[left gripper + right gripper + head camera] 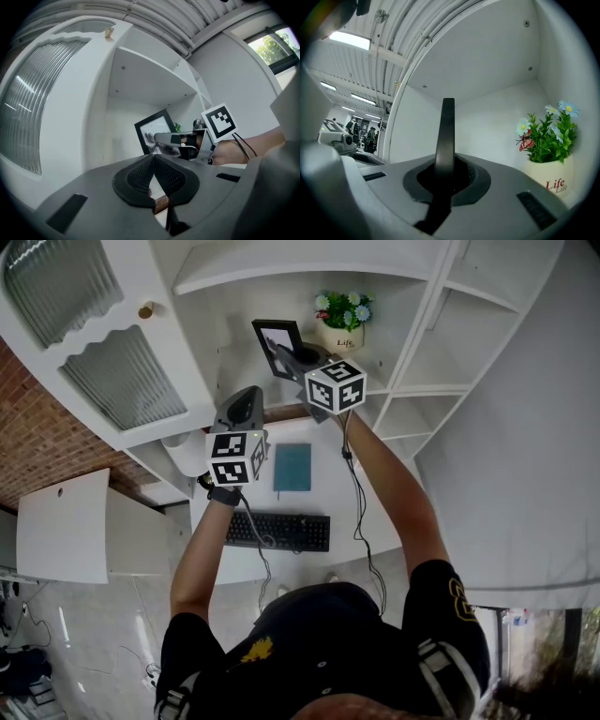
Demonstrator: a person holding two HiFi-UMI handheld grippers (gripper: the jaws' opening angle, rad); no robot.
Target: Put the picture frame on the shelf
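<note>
A black picture frame is held upright inside a white shelf compartment, next to a potted plant. My right gripper is shut on the frame's edge. In the right gripper view the frame rises edge-on from between the jaws of the right gripper. Whether its base rests on the shelf I cannot tell. My left gripper hangs lower and to the left, shut and empty. From the left gripper I see the frame with the right gripper on it.
A white pot of blue and white flowers stands just right of the frame. A cabinet door with ribbed glass hangs at the left. Below lie a desk with a keyboard and a teal book.
</note>
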